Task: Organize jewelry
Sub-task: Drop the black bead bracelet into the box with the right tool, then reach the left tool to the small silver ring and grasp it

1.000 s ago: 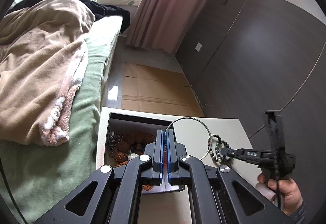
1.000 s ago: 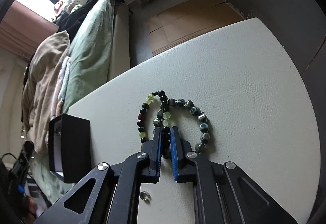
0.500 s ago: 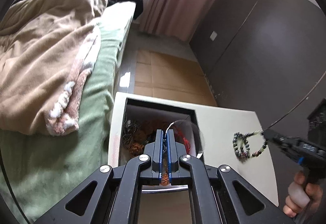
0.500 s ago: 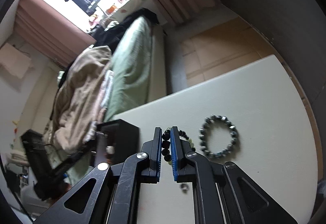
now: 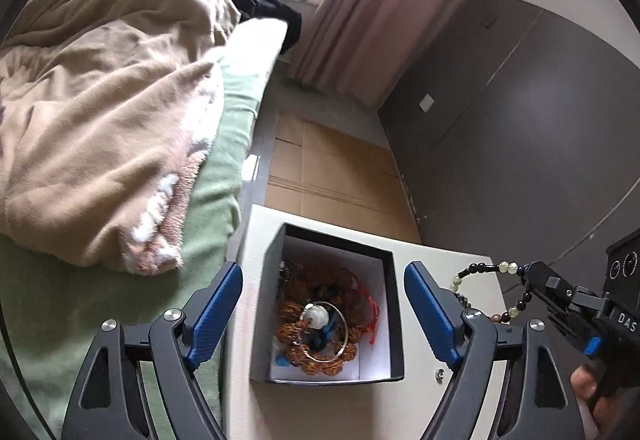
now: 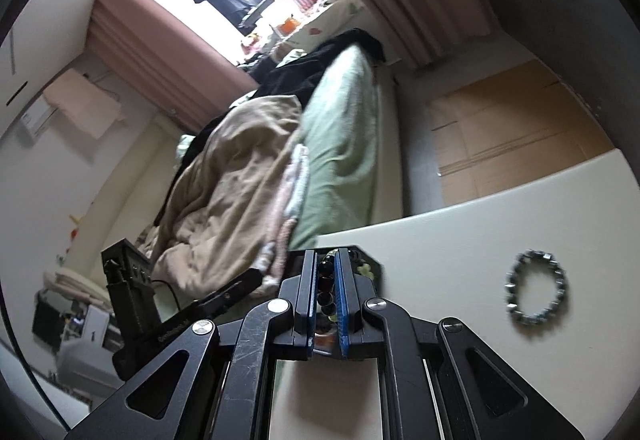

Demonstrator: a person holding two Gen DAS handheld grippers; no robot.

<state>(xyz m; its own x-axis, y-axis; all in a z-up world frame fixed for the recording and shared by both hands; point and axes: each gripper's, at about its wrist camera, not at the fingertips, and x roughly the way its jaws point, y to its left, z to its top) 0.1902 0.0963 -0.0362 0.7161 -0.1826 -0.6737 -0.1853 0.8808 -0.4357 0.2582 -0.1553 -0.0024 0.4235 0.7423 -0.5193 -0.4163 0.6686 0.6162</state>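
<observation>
Left wrist view. Left gripper [image 5: 323, 304] poised above the open black box [image 5: 394, 320] on the pale tabletop [image 5: 256, 392]; its jaws have just been opening and now stand wide, with nothing between them. A thin metal bangle [image 5: 325, 332] lies inside the box on a heap of brown beads, red cord and a white bead. At the right edge, the right gripper [image 5: 534, 280] holds a bracelet [image 5: 486, 268] of dark and pale green beads clear of the tabletop, its loop hanging towards the box. A small metal ring [image 5: 439, 373] lies on the tabletop beside the box.

Right wrist view. Right gripper [image 6: 325, 280] with jaws narrow, clamped on the bracelet [image 6: 326, 284], whose dark beads show in the slot. A second bracelet [image 6: 536, 290] of grey-blue beads lies on the tabletop [image 6: 480, 240] well to the right, not yet collected.

Risks, as judgement. The grip is on only a few round beads, so a jolt could roll the bracelet out short of the box; the dangling loop could also catch the box rim or the wide left jaws, which stand over the opening.

Comparison. Only the left view shows the box contents, the small ring and the bracelet's hanging loop; only the right view shows the pinch itself and the grey-blue bracelet.
</observation>
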